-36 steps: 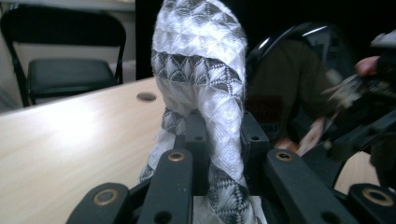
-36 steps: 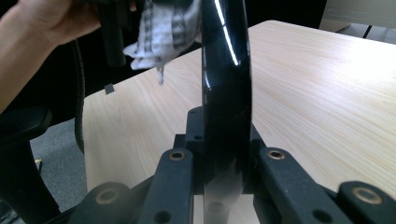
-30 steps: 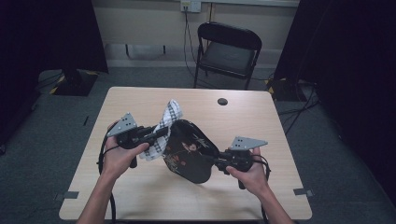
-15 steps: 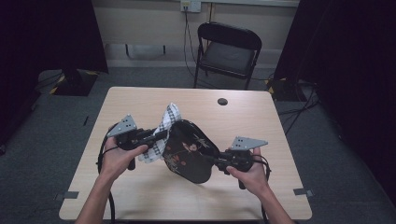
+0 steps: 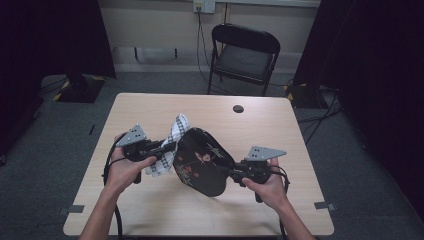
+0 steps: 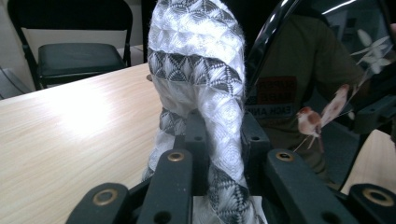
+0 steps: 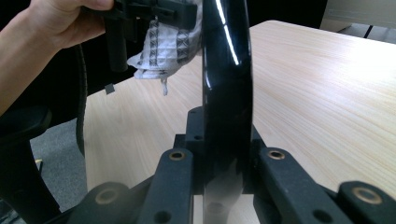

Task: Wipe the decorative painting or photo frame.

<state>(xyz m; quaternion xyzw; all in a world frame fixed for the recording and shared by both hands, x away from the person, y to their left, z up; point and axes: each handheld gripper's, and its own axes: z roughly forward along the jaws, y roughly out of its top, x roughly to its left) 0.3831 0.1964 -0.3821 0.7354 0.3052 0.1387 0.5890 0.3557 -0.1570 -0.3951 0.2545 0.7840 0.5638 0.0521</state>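
A: Status on the wipe?

B: Mid-job, as I read it. Right gripper (image 5: pixel 231 172) has its jaws clamped on the rim of the black tray (image 5: pixel 202 160), held up on edge above the middle of the surface (image 5: pixel 300 150), tilted. Left gripper (image 5: pixel 167 146) is closed on a bunched checked cloth (image 5: pixel 170 150), and the cloth sits against the tray's left edge.

A: Contact confirmed?

B: In the left gripper view the cloth (image 6: pixel 201 93) is right beside the glossy tray face (image 6: pixel 322 84), touching or nearly so (can't tell which). In the right gripper view the tray (image 7: pixel 226 84) runs straight up between the jaws, so that grip looks firm.

A: How much is done?

B: Can't judge cleanliness; the face is glossy with a printed bird pattern, no visible smears. I'd guess the left edge is in hand and the rest of the face plus the back remain.

A: Anything in the tray?

B: Nothing, and it's on edge, so it couldn't hold anything. Only other item is a small dark disc (image 5: pixel 238 108) near the surface's far edge, well apart.
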